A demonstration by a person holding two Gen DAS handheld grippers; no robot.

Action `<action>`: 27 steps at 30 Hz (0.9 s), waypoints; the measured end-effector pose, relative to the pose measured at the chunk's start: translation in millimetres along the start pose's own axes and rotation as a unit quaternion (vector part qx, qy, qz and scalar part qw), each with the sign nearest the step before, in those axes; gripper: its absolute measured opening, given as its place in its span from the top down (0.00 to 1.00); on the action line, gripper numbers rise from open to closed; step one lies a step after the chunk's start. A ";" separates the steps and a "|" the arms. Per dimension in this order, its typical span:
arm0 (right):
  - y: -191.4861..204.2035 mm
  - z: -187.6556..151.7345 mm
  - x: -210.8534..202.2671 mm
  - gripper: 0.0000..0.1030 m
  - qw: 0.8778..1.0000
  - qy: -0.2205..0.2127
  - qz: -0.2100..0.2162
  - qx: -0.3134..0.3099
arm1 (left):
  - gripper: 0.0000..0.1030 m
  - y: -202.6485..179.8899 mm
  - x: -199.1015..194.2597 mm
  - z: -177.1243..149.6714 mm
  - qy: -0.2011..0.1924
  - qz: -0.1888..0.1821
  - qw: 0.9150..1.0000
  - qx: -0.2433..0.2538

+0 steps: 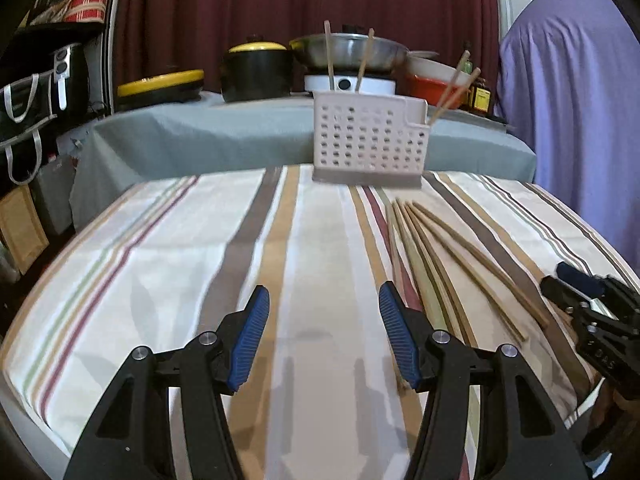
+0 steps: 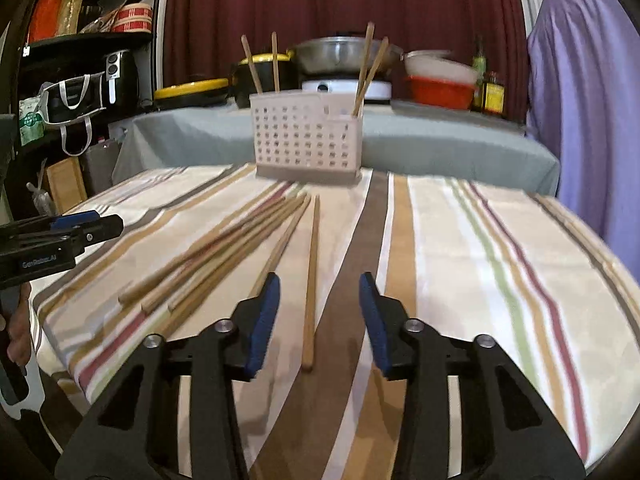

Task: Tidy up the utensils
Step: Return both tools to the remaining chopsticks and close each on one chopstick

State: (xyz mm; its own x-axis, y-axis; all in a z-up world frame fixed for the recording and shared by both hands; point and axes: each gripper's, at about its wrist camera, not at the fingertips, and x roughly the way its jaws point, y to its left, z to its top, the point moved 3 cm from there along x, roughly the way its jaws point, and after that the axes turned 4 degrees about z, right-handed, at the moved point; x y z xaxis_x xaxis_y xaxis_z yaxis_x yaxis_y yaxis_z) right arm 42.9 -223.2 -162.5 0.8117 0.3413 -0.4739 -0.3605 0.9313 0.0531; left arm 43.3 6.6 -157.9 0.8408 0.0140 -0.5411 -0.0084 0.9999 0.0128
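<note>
A white perforated utensil basket [image 1: 370, 142] stands at the far edge of the striped tablecloth [image 1: 180, 264], with several wooden chopsticks upright in it; it also shows in the right wrist view [image 2: 308, 138]. Several loose wooden chopsticks [image 1: 448, 264] lie fanned on the cloth, right of my left gripper [image 1: 324, 308], which is open and empty above the cloth. In the right wrist view the loose chopsticks [image 2: 224, 256] lie left of centre. One single chopstick [image 2: 311, 280] lies between the fingers of my right gripper [image 2: 320, 296], which is open above it.
Behind the table a grey-covered counter [image 2: 440, 140] holds pots, a steel pan [image 2: 344, 54] on a burner, red bowls and bottles. A black shelf [image 2: 80, 60] with bags stands at the left. A person in purple [image 1: 572, 92] stands at the right.
</note>
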 end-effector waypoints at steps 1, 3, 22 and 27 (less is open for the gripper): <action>-0.6 -2.5 2.0 0.66 1.000 0.005 0.001 0.002 | 0.45 -1.0 -0.8 -3.3 0.000 -0.003 1.000 0.001; -0.6 -10.9 7.8 0.72 1.000 0.019 0.005 0.005 | 0.45 -5.8 -1.8 -8.0 0.000 -0.009 1.000 0.007; -0.8 -18.5 11.7 0.87 0.999 0.032 0.008 0.004 | 0.65 -30.2 12.4 -30.4 0.034 -0.046 0.998 0.028; -0.9 -18.7 11.9 0.87 0.999 0.032 0.008 0.003 | 0.81 -36.8 10.2 -33.3 0.034 -0.058 0.997 0.040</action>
State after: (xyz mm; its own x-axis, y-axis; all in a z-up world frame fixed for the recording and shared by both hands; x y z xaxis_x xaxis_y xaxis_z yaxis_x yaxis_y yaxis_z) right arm 44.3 -222.4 -184.7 0.7745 0.3480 -0.5283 -0.3708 0.9263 0.0667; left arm 34.1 -29.8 -191.9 0.7947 -0.0987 -0.5990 0.1326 0.9911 0.0126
